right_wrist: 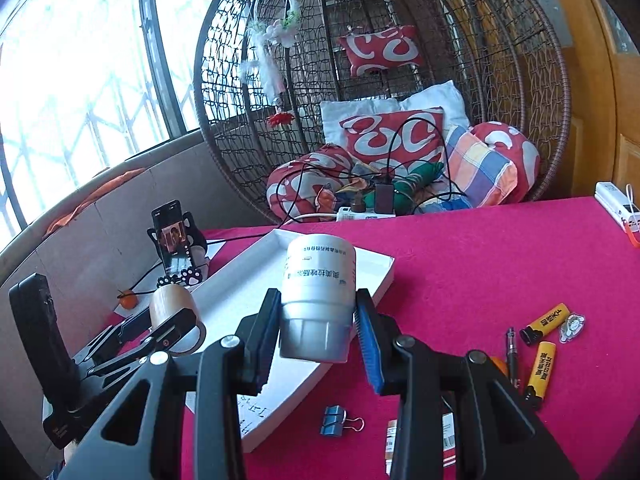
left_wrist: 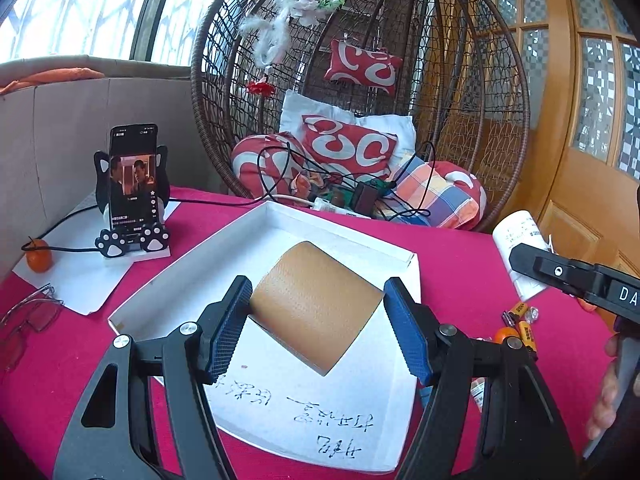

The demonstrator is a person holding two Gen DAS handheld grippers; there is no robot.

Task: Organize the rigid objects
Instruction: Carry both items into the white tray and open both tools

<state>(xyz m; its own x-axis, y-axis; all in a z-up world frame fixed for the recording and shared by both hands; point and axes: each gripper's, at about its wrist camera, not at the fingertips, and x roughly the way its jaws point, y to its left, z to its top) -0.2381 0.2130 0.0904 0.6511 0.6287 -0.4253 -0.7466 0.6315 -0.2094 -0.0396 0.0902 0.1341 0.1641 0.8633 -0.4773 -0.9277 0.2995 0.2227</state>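
Tan tape roll (left_wrist: 316, 304) is clamped by left gripper (left_wrist: 316, 320) over white tray (left_wrist: 340, 236); white bottle (right_wrist: 318, 296) is clamped by right gripper (right_wrist: 316, 332).

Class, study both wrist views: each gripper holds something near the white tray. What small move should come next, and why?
Probably lower the left gripper and release the tan tape roll into the white tray. The roll already hangs over the tray's bare floor, while the right gripper holds the white bottle near the tray's edge.
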